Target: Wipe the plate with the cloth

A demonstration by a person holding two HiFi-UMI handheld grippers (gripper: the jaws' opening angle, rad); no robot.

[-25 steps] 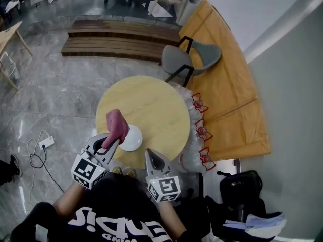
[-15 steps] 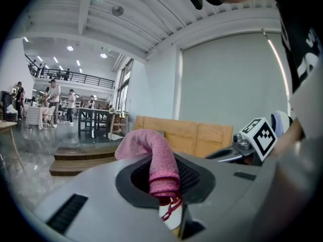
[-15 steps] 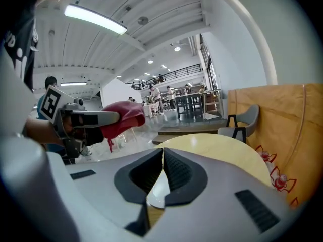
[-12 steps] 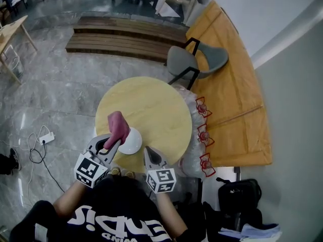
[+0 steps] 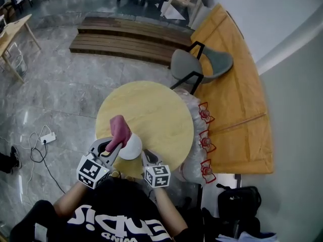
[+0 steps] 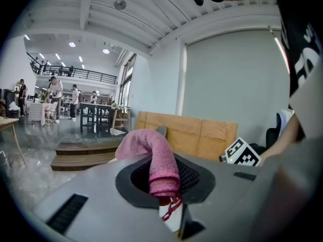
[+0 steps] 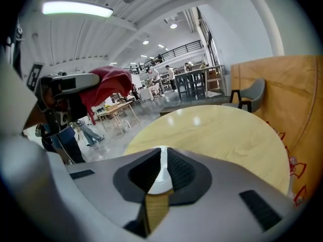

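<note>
A white plate (image 5: 132,146) lies near the front edge of the round wooden table (image 5: 156,112). My left gripper (image 5: 116,144) is shut on a pink cloth (image 5: 120,128), which stands up above the plate's left side. In the left gripper view the cloth (image 6: 151,158) bulges out of the jaws, with a bit of the plate (image 6: 170,217) beneath. My right gripper (image 5: 145,155) is at the plate's right rim. In the right gripper view its jaws (image 7: 159,179) are closed on the thin white plate rim (image 7: 161,161).
A grey chair (image 5: 202,62) stands behind the table. Plastic-wrapped items with red ribbons (image 5: 202,135) crowd the table's right side, next to a wooden panel (image 5: 232,84). Wooden steps (image 5: 126,37) lie farther back. A power strip (image 5: 48,137) and cable are on the floor at left.
My right gripper has moved forward and left from the table's edge onto the plate's rim. The left gripper with the cloth has barely shifted.
</note>
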